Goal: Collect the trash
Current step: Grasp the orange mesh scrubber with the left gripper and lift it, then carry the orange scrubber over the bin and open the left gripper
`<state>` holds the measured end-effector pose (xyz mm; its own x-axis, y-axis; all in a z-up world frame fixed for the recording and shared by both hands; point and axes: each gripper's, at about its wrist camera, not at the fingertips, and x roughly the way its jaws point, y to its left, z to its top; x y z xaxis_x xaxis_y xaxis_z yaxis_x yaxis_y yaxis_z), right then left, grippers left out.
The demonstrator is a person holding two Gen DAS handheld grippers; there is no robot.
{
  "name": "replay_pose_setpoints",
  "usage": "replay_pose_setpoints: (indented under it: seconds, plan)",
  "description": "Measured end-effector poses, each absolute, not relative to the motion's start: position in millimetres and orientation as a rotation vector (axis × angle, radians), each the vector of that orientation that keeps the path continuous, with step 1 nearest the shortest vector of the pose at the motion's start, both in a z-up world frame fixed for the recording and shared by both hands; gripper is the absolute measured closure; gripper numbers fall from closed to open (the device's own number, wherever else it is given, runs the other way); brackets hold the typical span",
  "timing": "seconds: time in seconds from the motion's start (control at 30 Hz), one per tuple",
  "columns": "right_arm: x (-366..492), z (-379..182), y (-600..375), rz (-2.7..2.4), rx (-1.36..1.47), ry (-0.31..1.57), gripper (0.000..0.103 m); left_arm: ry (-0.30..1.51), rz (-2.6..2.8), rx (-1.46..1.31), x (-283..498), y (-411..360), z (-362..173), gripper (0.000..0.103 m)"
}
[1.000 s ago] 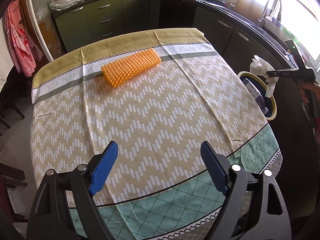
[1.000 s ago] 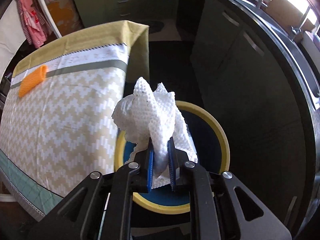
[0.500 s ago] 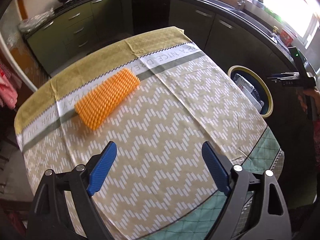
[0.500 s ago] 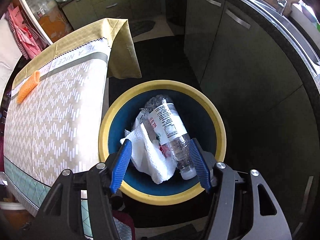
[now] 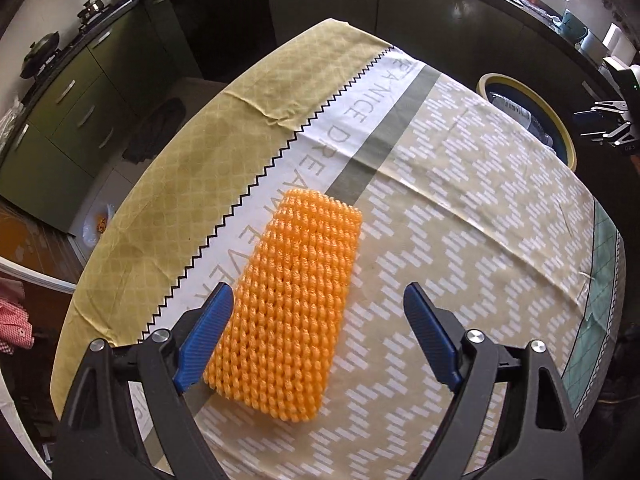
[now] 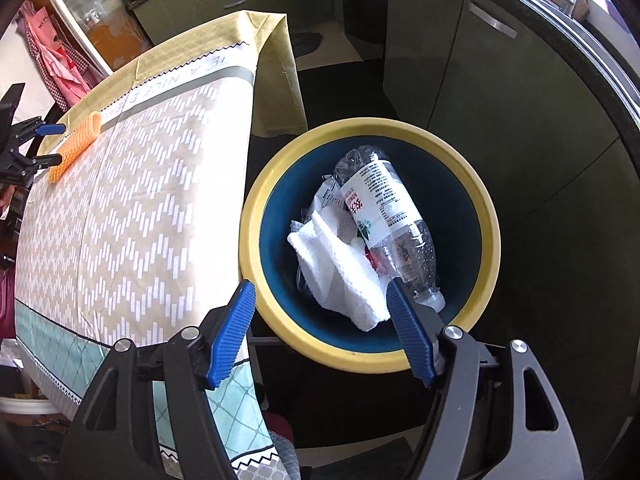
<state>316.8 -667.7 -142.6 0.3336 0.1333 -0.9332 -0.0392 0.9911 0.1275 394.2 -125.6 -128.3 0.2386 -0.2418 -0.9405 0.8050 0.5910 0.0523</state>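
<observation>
An orange foam net sleeve point(image 5: 294, 300) lies flat on the patterned tablecloth point(image 5: 460, 216). My left gripper point(image 5: 320, 340) is open, its fingers on either side of the sleeve's near end, not closed on it. The sleeve shows small in the right wrist view point(image 6: 76, 144), with the left gripper point(image 6: 44, 144) around it. My right gripper point(image 6: 320, 332) is open and empty above the yellow-rimmed blue bin point(image 6: 264, 208). In the bin lie a white paper towel point(image 6: 340, 272) and a clear plastic bottle point(image 6: 388, 216).
The bin point(image 5: 560, 128) stands on the floor past the table's right edge, with the right gripper point(image 5: 604, 124) over it. Dark green kitchen cabinets point(image 6: 480, 80) ring the table. A red checked cloth point(image 6: 60, 64) hangs at the left.
My right gripper opened and dropped the paper towel into the bin. My left gripper moved across the table to the orange sleeve, which now sits between its open fingers.
</observation>
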Motion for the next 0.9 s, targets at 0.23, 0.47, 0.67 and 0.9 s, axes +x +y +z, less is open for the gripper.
replay_pose_setpoints:
  seconds: [0.23,0.47,0.67,0.9]
  plan:
    - [313.2,-143.8,-665.1,0.094,0.098,1.241,0.032,1.153,-0.83,0.609,409.9,-120.7,-147.9,0.021]
    - [318.1,-148.7,-657.2,0.097,0.091,1.26,0.032,1.152,-0.845,0.531,415.3,-111.3,-146.8,0.047]
    - [317.9,-142.1,-648.4,0.115,0.078,1.242,0.032,1.126,-0.823,0.498,405.2,-100.2,-134.2,0.085]
    - [302.0,-127.7,-644.5,0.137,0.07,1.2,0.032,1.03,-0.793,0.517,364.4,-103.5,-98.9,0.091]
